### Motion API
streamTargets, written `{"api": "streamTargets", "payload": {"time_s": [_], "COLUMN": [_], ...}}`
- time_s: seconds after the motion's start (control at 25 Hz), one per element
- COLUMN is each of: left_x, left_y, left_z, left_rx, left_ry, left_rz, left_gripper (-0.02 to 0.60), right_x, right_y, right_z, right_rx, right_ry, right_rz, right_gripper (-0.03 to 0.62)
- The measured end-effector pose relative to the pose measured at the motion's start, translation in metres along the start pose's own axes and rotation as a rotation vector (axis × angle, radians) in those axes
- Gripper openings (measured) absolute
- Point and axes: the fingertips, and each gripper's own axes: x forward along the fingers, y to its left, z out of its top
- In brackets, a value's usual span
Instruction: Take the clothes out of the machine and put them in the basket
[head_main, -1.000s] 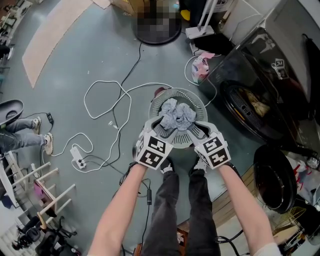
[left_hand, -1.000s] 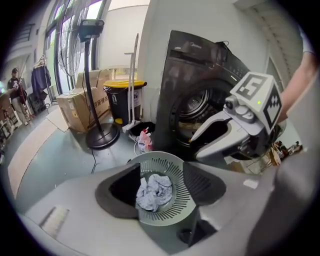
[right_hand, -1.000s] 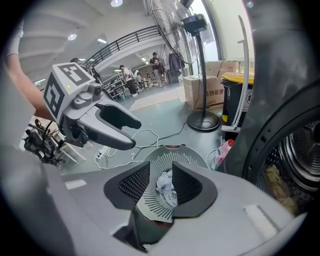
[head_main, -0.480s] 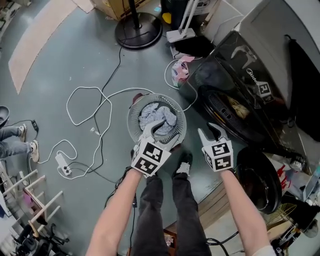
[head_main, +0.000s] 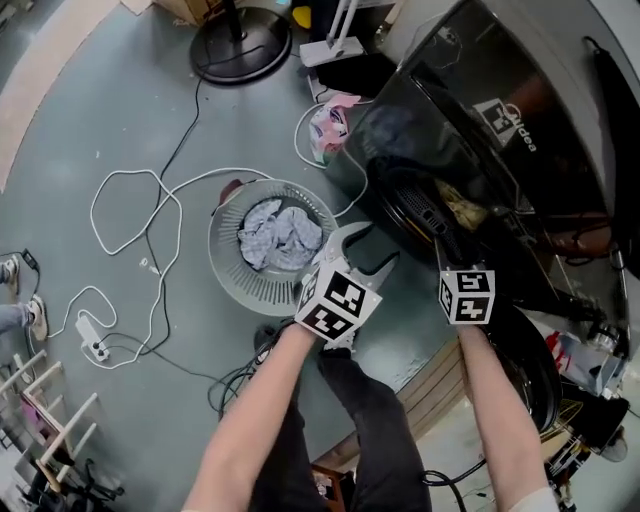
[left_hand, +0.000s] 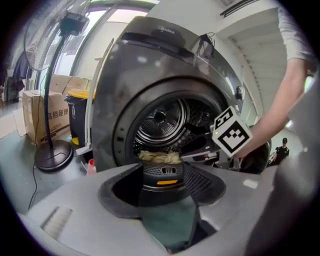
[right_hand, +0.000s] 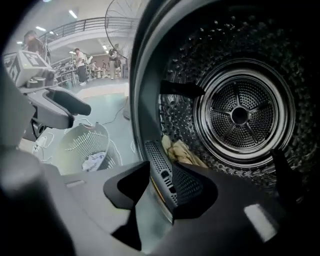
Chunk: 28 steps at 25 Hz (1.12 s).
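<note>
Both grippers empty at the washer's (head_main: 470, 150) round door opening
Left gripper (left_hand: 167, 189) jaws wide apart, right gripper (right_hand: 161, 189) narrower; beige cloth (right_hand: 181, 151) lies on drum's front lip; basket (head_main: 228, 275) nearby on open floor (head_main: 110, 120).

Round drum mouth of dark grey front-loading washing machine (right_hand: 240, 115) open and unblocked, crumpled beige cloth (right_hand: 180, 150) lying on its front lip, round grey slatted plastic basket (head_main: 232, 285) open-topped near machine, loose white cable (head_main: 95, 205) looping across floor beside basket
</note>
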Motion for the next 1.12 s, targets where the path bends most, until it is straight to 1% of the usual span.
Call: {"api": "streamTargets", "payload": {"time_s": [0.16, 0.24, 0.4, 0.44, 0.52, 0.56, 0.64, 0.8, 0.84, 0.92, 0.96, 1.12], "left_x": [0.04, 0.057, 0.082, 0.086, 0.092, 0.094, 0.098, 0.103, 0.102, 0.102, 0.102, 0.102], "left_y": [-0.008, -0.01, -0.007, -0.005, -0.002, -0.001, 0.003, 0.012, 0.014, 0.017, 0.017, 0.015], "left_z": [-0.015, -0.021, -0.028, -0.03, -0.037, -0.041, -0.05, -0.058, -0.059, -0.06, -0.06, -0.058], "left_rx": [0.015, 0.027, 0.055, 0.057, 0.065, 0.071, 0.081, 0.085, 0.085, 0.084, 0.084, 0.087], "left_ry": [-0.031, -0.048, -0.086, -0.094, -0.104, -0.104, -0.1, -0.099, -0.099, -0.098, -0.097, -0.089], "left_rz": [-0.032, -0.046, -0.064, -0.066, -0.07, -0.072, -0.074, -0.07, -0.069, -0.067, -0.067, -0.071], "left_gripper": [0.299, 0.299, 0.299, 0.299, 0.299, 0.299, 0.299, 0.299, 0.299, 0.299, 0.299, 0.299], "right_x": [0.028, 0.041, 0.07, 0.077, 0.091, 0.099, 0.111, 0.123, 0.125, 0.127, 0.126, 0.119], "right_y": [-0.028, -0.039, -0.066, -0.072, -0.081, -0.084, -0.091, -0.11, -0.111, -0.112, -0.112, -0.107], "right_z": [-0.03, -0.04, -0.048, -0.048, -0.051, -0.053, -0.056, -0.06, -0.062, -0.068, -0.071, -0.071], "right_rx": [-0.03, -0.027, 0.034, 0.031, -0.011, -0.036, -0.063, -0.062, -0.064, -0.057, -0.049, -0.046], "right_ry": [0.029, 0.035, 0.032, 0.033, 0.044, 0.051, 0.064, 0.101, 0.116, 0.144, 0.151, 0.139], "right_rz": [-0.093, -0.131, -0.208, -0.22, -0.23, -0.229, -0.237, -0.287, -0.293, -0.299, -0.301, -0.305], "right_gripper": [0.118, 0.118, 0.118, 0.118, 0.118, 0.124, 0.188, 0.195, 0.186, 0.1, 0.084, 0.074]}}
